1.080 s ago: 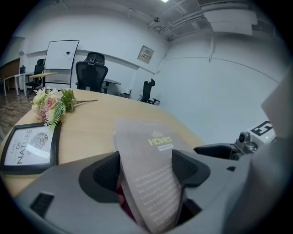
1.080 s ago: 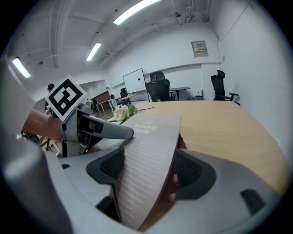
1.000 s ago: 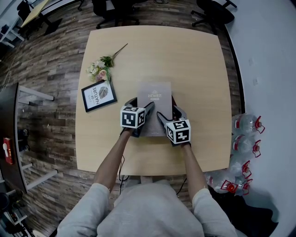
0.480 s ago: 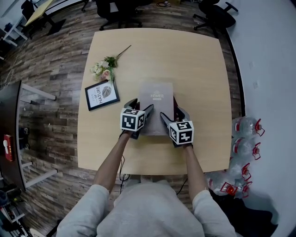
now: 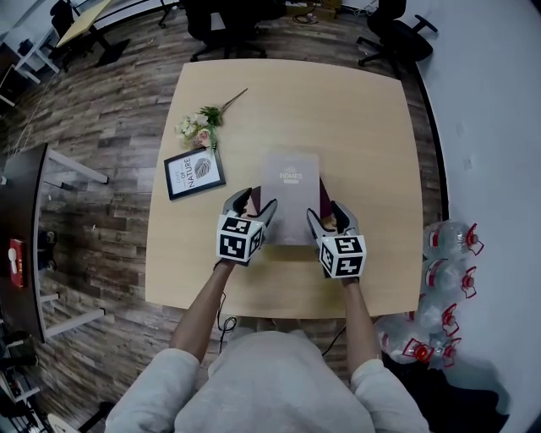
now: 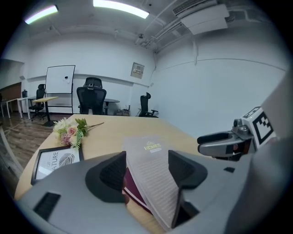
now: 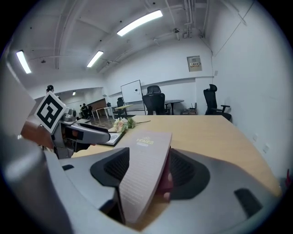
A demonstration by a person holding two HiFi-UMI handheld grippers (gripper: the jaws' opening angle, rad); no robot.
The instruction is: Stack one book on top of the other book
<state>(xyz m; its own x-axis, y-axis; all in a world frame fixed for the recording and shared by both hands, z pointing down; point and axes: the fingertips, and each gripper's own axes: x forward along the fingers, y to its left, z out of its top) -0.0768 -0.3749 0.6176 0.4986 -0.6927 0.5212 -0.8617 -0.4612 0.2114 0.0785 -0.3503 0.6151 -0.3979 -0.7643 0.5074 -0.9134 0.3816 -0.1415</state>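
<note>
A grey book (image 5: 292,196) lies on top of a maroon book (image 5: 324,196) near the middle of the wooden table (image 5: 363,118). My left gripper (image 5: 254,203) is at the stack's near left corner and my right gripper (image 5: 328,213) at its near right corner. In the left gripper view the grey book (image 6: 151,171) slants between the jaws, with the maroon book (image 6: 135,187) under it. The right gripper view shows the grey book (image 7: 144,169) and the maroon book (image 7: 165,180) the same way. Both pairs of jaws are closing, pads against the books.
A framed print (image 5: 193,172) and a small bunch of flowers (image 5: 201,128) lie on the table to the left of the books. Office chairs (image 5: 228,17) stand beyond the far edge. Water bottles (image 5: 448,254) sit on the floor at the right, and a dark desk (image 5: 17,237) stands at the left.
Both grippers have lifted a little and drawn back toward me at the books' near corners. Their jaws have narrowed onto the stack.
</note>
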